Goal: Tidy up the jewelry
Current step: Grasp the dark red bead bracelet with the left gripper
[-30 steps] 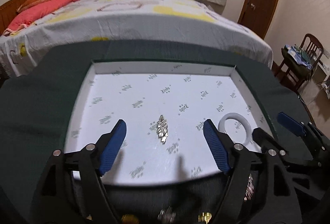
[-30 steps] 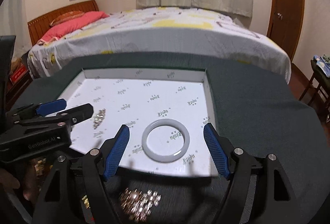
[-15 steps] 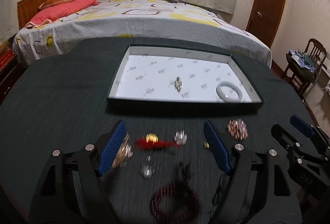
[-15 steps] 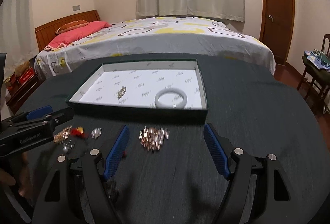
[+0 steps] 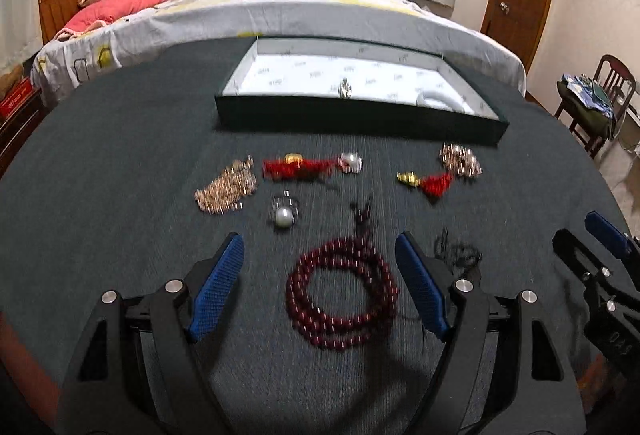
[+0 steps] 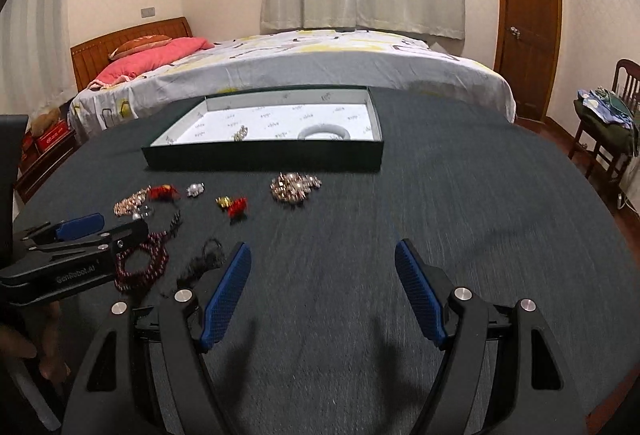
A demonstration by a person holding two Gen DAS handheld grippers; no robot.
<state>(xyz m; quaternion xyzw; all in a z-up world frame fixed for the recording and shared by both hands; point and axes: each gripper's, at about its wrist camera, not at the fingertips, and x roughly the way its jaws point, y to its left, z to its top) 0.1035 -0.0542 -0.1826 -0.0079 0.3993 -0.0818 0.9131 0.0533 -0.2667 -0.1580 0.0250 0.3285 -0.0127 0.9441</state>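
A dark green tray (image 5: 360, 121) (image 6: 264, 157) with a white printed lining holds a pale bangle (image 5: 438, 99) (image 6: 324, 133) and a small metal piece (image 5: 344, 89) (image 6: 240, 134). In front of it, loose jewelry lies on the dark tablecloth: a dark red bead string (image 5: 342, 295) (image 6: 142, 267), a pearl piece (image 5: 283, 215), a rose-gold chain (image 5: 226, 187), red tassel pieces (image 5: 300, 167) (image 6: 236, 207) and a sparkly cluster (image 5: 460, 159) (image 6: 294, 187). My left gripper (image 5: 320, 287) is open and empty around the bead string. My right gripper (image 6: 322, 295) is open and empty over bare cloth.
A black cord piece (image 5: 456, 249) (image 6: 204, 259) lies right of the bead string. A bed (image 6: 300, 63) stands behind the round table, a door (image 6: 528, 19) at the back right and a chair (image 6: 608, 131) with clothes at the right.
Both grippers have pulled back from over the tray toward the table's near side. The loose jewelry in front of the tray has come into view. The bangle and metal piece stay in the tray.
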